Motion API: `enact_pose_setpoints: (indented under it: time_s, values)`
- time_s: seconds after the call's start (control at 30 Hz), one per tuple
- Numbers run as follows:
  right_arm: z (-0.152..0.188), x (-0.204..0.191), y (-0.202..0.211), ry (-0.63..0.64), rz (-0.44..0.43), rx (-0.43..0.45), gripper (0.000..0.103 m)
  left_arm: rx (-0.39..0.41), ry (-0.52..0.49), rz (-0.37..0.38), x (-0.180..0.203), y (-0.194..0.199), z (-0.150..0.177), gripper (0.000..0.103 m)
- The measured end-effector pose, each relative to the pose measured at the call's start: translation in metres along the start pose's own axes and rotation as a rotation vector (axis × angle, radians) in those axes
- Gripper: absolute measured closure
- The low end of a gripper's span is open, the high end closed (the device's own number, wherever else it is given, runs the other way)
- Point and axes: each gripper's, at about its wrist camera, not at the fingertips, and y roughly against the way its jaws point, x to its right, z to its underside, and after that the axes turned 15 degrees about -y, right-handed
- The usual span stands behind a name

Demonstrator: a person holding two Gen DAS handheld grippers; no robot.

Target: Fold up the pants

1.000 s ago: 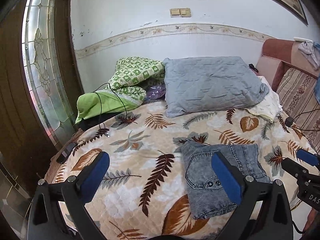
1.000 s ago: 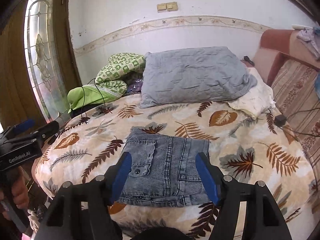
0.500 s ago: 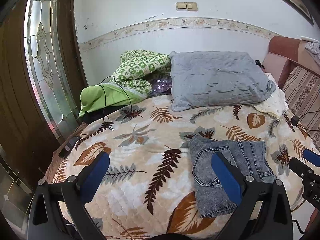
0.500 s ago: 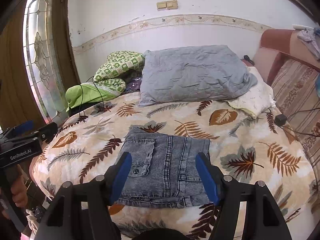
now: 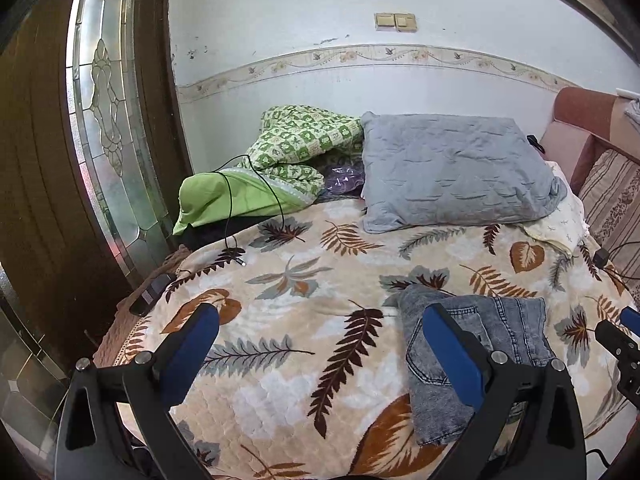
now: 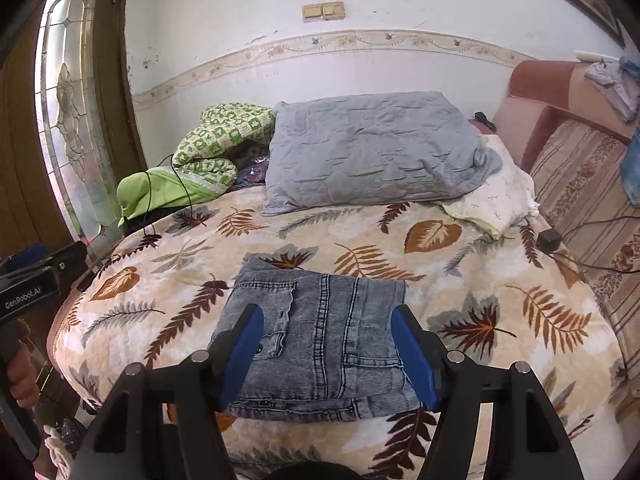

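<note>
Folded grey-blue denim pants (image 6: 320,336) lie flat on the leaf-patterned bed cover (image 6: 460,280), long axis crosswise, waistband nearest, framed between the right gripper's (image 6: 326,354) spread, empty fingers (image 6: 412,356); the left gripper (image 5: 320,352) hovers open alongside.

L hand-held gripper (image 5: 316,354) agape, R (image 6: 328,354) too – empty

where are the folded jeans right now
The folded jeans lie on the leaf-print blanket near the bed's front edge, centred in the right wrist view and low right in the left wrist view, before the grey pillow.
</note>
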Motion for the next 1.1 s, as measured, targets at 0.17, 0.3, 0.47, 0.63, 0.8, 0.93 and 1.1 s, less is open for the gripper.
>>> enact_pose_setpoints:
  time_s: [0.17, 0.3, 0.47, 0.63, 0.8, 0.93, 1.1]
  values:
    - [-0.004, -0.010, 0.006, 0.021, 0.000, 0.025, 0.033, 0.020, 0.017, -0.034, -0.012, 0.006, -0.001, 0.002]
    - [-0.005, -0.019, 0.011, 0.039, -0.007, 0.039, 0.033, 0.032, 0.022, -0.052, -0.018, 0.011, -0.002, 0.002]
    - [-0.005, -0.026, 0.016, 0.049, -0.016, 0.054, 0.033, 0.053, 0.019, -0.069, -0.024, 0.018, -0.003, 0.002]
    - [-0.009, -0.027, 0.027, 0.037, -0.019, 0.085, 0.033, 0.077, 0.017, -0.080, -0.026, 0.027, -0.004, 0.002]
    - [-0.013, -0.027, 0.035, 0.031, -0.020, 0.109, 0.033, 0.089, 0.016, -0.085, -0.027, 0.034, -0.004, 0.000]
    - [-0.011, -0.028, 0.038, 0.033, -0.020, 0.108, 0.033, 0.099, 0.019, -0.091, -0.029, 0.041, -0.004, 0.000]
    - [-0.010, -0.030, 0.041, 0.039, -0.024, 0.110, 0.033, 0.105, 0.014, -0.094, -0.030, 0.046, -0.005, 0.000]
